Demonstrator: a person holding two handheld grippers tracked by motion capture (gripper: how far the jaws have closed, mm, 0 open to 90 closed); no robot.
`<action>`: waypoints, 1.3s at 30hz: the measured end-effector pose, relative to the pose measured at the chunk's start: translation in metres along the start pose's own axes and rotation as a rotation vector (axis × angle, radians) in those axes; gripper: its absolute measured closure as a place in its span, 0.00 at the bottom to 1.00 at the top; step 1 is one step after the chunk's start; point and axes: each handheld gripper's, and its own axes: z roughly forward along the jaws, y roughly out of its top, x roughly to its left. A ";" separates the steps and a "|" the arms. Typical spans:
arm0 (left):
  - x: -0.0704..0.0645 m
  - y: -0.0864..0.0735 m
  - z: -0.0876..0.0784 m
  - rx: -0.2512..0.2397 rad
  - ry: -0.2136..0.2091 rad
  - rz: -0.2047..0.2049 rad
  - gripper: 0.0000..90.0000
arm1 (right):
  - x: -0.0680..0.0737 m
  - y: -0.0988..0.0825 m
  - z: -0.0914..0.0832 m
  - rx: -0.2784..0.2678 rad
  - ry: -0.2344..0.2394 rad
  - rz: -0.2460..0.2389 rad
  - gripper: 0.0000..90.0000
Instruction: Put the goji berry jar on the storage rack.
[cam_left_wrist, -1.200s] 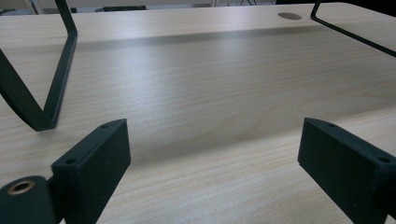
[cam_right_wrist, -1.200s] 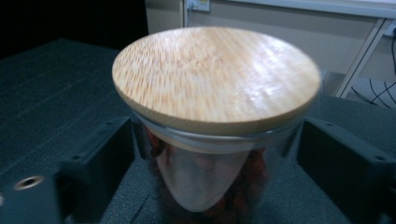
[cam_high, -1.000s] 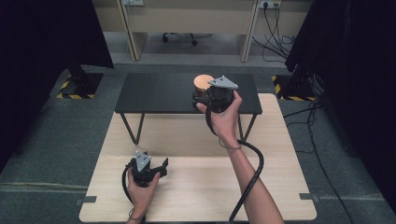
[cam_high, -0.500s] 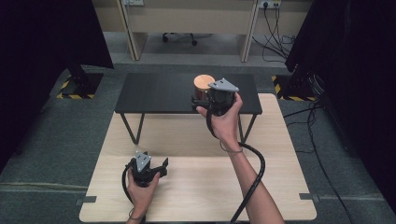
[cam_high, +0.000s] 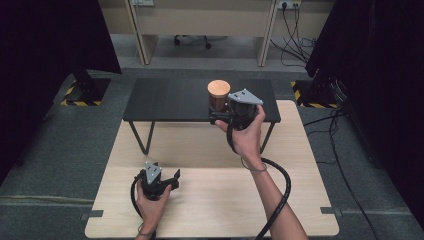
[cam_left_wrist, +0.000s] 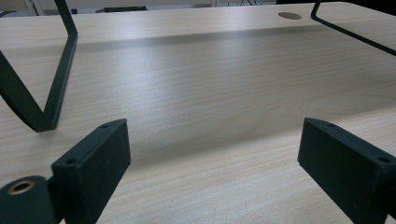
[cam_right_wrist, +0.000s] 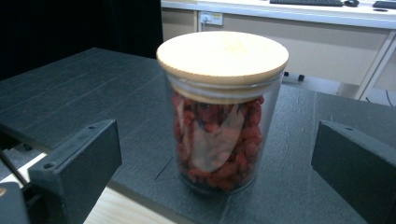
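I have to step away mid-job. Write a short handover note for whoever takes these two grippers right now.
Right gripper: jaws have just been opening and stand wide, nothing pressed between them; the glass jar sits ahead of them, untouched.
Left gripper: open, holding nothing, low over the wooden table.
Jar: upright on the black shelf near its front edge, wooden lid on, red dried contents inside.
Done: jar stands free on the shelf.
Left: probably draw the right gripper clear, but I can't tell what comes next.

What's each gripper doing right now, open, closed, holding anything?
Left gripper: open, holding nothing, over the wooden table.
Right gripper: open, just widened, jar ahead, not gripped.
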 end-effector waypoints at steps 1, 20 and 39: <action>0.000 0.000 0.000 0.000 0.000 0.000 0.10 | 0.000 -0.001 -0.001 -0.002 0.004 -0.001 0.02; -0.001 0.000 0.000 -0.002 0.002 0.006 0.10 | -0.009 -0.029 -0.045 -0.051 0.058 -0.003 0.02; -0.003 -0.001 -0.001 -0.002 0.006 0.011 0.10 | -0.019 -0.100 -0.082 -0.020 0.057 -0.019 0.01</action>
